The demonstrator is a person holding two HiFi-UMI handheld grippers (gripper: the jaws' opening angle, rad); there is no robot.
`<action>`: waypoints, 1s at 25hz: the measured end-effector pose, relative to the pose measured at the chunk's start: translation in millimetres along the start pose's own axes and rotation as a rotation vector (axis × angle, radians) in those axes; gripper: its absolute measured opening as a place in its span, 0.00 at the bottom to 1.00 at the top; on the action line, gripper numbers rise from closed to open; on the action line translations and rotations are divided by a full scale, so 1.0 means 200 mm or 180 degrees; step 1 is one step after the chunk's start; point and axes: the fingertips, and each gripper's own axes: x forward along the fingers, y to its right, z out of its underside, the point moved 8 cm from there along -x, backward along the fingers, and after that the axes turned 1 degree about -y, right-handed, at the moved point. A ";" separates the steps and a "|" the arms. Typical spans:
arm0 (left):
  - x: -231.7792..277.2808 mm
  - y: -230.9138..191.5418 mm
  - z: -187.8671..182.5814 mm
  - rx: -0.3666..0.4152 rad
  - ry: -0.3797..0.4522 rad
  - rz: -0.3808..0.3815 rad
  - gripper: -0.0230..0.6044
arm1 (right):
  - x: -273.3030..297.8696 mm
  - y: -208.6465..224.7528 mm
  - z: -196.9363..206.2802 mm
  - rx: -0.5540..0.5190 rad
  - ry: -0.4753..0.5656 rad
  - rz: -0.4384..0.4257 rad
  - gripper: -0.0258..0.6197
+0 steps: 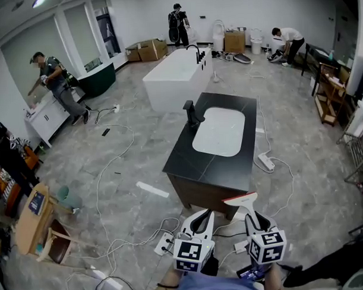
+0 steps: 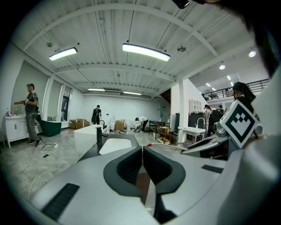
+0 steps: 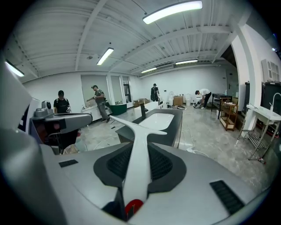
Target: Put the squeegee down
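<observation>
Head view: one squeegee (image 1: 240, 199) pinched in the right tool (image 1: 250, 214); left tool (image 1: 201, 216) pressed together, empty; one black vanity (image 1: 230, 165) ahead.

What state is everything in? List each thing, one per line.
squeegee: held in the right claw, blade pointing forward, not yet set down.
right claw: shut on the squeegee's handle.
left claw: shut, nothing in it.
vanity sink: basin empty.
faucet: upright, no water seen running.
</observation>
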 end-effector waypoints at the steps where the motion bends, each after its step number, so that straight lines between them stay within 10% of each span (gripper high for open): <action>1: 0.05 -0.05 -0.01 -0.0009 -0.0002 0.0010 0.07 | 0.06 0.01 -0.03 -0.0008 -0.0017 0.0011 0.19; 25: 0.76 -0.46 -0.13 -0.0153 -0.0135 0.0531 0.07 | 0.65 0.25 -0.35 0.0125 -0.0252 0.0456 0.19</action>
